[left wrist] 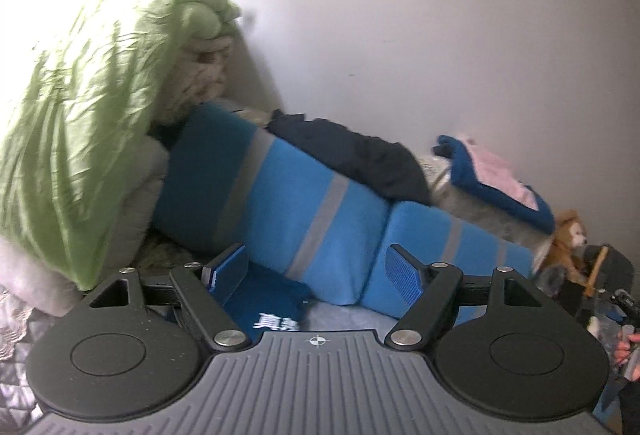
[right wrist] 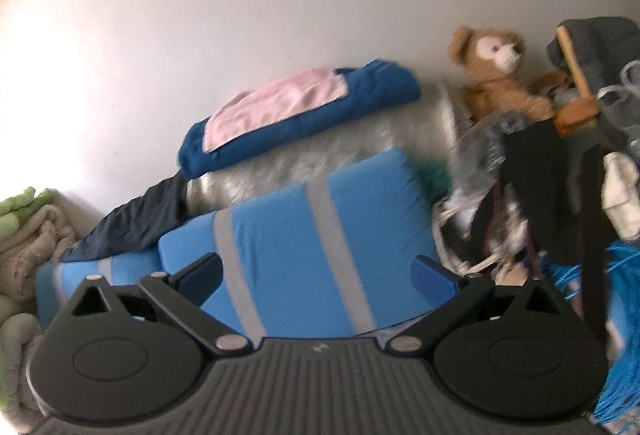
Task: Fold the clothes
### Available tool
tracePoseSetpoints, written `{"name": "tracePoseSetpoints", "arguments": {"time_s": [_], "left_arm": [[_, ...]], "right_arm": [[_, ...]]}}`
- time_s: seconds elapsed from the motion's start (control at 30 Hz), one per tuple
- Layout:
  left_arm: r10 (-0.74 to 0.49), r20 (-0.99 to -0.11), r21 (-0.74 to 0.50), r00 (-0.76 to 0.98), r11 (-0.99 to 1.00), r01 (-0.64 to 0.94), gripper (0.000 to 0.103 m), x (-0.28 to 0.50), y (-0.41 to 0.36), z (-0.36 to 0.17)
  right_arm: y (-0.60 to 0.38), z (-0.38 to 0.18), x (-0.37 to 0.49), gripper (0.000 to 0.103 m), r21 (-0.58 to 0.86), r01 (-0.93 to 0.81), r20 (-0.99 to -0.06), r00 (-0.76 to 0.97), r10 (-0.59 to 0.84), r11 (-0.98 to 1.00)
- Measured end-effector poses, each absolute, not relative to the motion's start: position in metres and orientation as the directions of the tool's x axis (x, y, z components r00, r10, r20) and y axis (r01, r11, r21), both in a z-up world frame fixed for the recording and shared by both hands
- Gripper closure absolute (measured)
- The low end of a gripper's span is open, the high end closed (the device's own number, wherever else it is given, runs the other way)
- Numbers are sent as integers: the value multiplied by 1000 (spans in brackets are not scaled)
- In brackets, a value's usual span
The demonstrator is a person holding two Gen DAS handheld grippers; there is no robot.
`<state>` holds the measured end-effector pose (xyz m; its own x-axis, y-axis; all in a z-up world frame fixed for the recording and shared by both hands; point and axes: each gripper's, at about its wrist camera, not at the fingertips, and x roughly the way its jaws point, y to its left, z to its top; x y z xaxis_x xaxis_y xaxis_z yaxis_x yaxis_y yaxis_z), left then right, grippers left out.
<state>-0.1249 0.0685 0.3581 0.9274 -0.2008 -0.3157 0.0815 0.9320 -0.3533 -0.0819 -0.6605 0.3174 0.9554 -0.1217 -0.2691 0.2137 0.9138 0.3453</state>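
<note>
Fingers of the left gripper [left wrist: 316,271] are spread apart with nothing between them, and a dark blue garment [left wrist: 266,305] bearing white printed characters is seen lying low on the bed just beyond and slightly left of their midline, near the left finger's blue pad [left wrist: 230,267]. Its long axis cannot be told, since only a corner is shown. Fingers of the right gripper [right wrist: 316,279] are likewise held wide apart and empty, and are aimed at the blue cushions with grey stripes [right wrist: 320,247]; no part of the printed garment is shown in that view. The left gripper is therefore judged the nearer, and a short forward and downward reach is probably what is called for. Further back, a folded blue garment with a pink cloth [right wrist: 296,111] on it is laid on a pale blanket, near a teddy bear [right wrist: 496,75], well apart from both grippers. A dark garment [left wrist: 352,159] is draped over the cushions.
</note>
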Motion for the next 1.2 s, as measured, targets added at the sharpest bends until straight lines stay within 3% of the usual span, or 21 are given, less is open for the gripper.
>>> {"name": "tracePoseSetpoints", "arguments": {"time_s": [0.43,0.77,0.93,1.2], "left_arm": [[-220,-347,-279,912,952,123,27,-144,48,361],[-187,-448,-190,874,975,112,27,-171,52,345],[-189,-513,-240,837,968,71,27,-169,66,297],[-195,-601,-346,775,938,-33,27,-152,80,216]], "right_arm": [[-711,343,-152,0,284,312,-253,936,-243,906],[-735,348,-223,0,100,328,-352,895,-275,939],[-738,297,-231,0,32,298,-455,854,-252,954],[-732,182,-209,0,74,342,-606,762,-230,937]]}}
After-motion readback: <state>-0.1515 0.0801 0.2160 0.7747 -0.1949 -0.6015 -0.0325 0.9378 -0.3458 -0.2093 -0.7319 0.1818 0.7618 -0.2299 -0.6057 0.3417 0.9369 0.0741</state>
